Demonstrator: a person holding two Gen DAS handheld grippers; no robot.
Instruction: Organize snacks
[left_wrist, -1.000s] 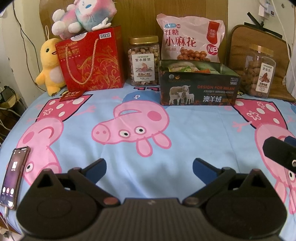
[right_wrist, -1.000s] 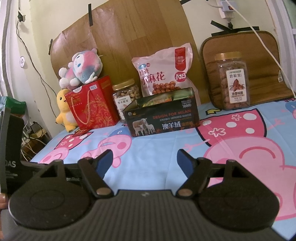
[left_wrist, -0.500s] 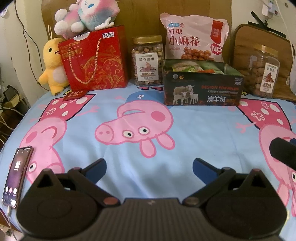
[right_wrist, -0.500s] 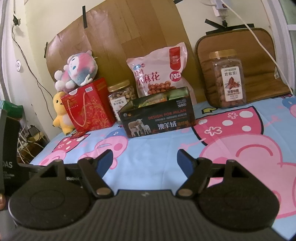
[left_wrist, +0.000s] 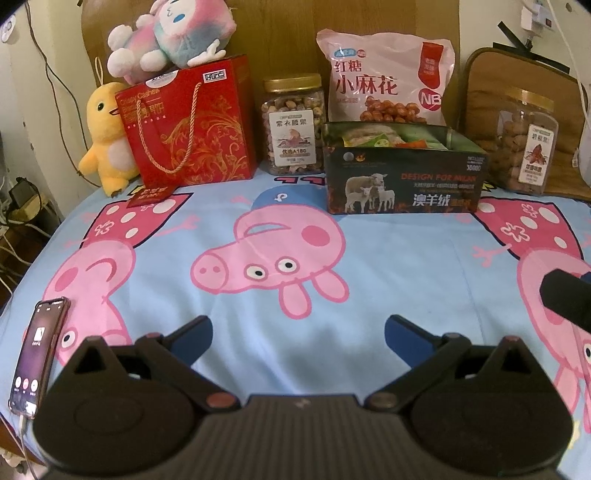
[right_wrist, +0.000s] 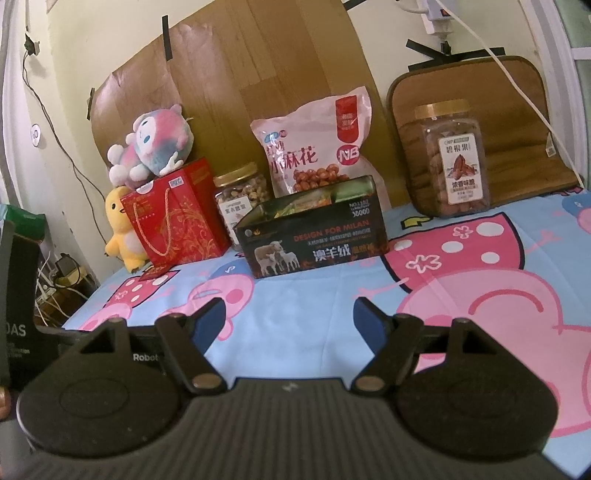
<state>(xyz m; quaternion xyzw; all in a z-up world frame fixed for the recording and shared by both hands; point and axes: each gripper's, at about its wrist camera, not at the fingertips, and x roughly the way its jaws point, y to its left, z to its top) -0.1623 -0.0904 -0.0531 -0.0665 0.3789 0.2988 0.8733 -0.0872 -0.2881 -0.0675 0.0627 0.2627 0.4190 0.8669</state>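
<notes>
**Both grippers idle and empty over the bed, snacks lined up at the far edge**

Since the earlier frames the view from each wrist had shifted only slightly, the row of goods sitting a little differently in the picture, while nothing on the bed had changed place.

The left gripper (left_wrist: 298, 332) filled the bottom of its own view, tilted down toward the sheet, its blue fingers (left_wrist: 192, 334) spread wide apart with nothing between them. The right gripper (right_wrist: 289, 321) sat lower-centre in its view, pointing more nearly level, its jaws likewise wide apart and empty.

The surface was a bed under a light blue cartoon-pig sheet (left_wrist: 406, 258), backed by a brown wooden board (right_wrist: 229, 81) taped to a pale yellow wall, with a brown cushion (right_wrist: 517, 92) at upper right.

Counted left to right in the left wrist view: one phone (left_wrist: 37, 354) at lower left, lit; one yellow plush duck (left_wrist: 107, 140); one red gift bag (left_wrist: 192, 125) with one pink plush toy (left_wrist: 173, 33) on top; one nut jar (left_wrist: 293, 123); one dark open box (left_wrist: 402, 177) holding packets, right of centre; one pink snack bag (left_wrist: 388, 74) upright behind it; one second jar (left_wrist: 528, 144) at far right. Two jars, two plush toys.
</notes>
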